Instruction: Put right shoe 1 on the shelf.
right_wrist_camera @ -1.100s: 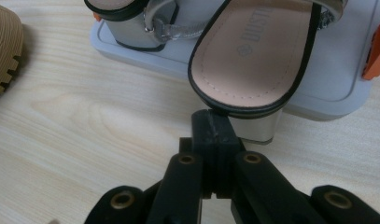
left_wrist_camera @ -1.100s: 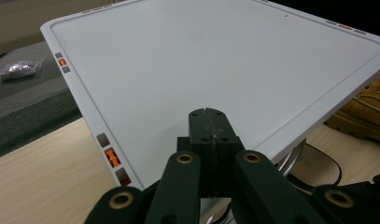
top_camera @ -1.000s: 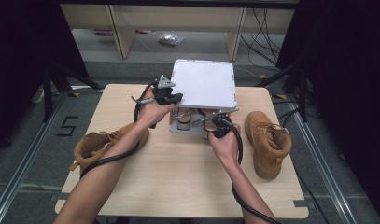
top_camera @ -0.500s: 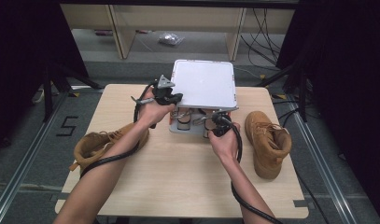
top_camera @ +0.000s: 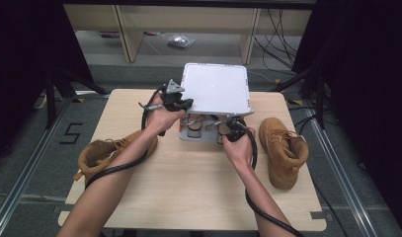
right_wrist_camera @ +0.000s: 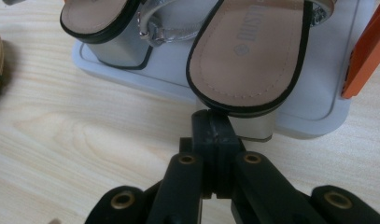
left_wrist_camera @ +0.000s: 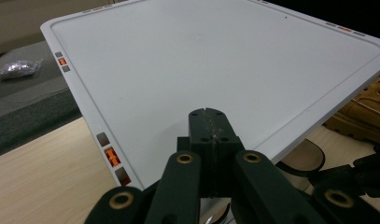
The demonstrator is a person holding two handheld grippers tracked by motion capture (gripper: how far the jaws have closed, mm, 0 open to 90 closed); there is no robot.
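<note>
Nothing has moved; sandal heel (right_wrist_camera: 253, 126) just beyond right gripper's (right_wrist_camera: 211, 126) closed jaws.

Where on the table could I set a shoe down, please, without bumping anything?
The near half of the table, between the left boot and right boot, is bare apart from the forearms. It is crowded mid-table, where the shoe rack with sandals and both grippers sit.
</note>
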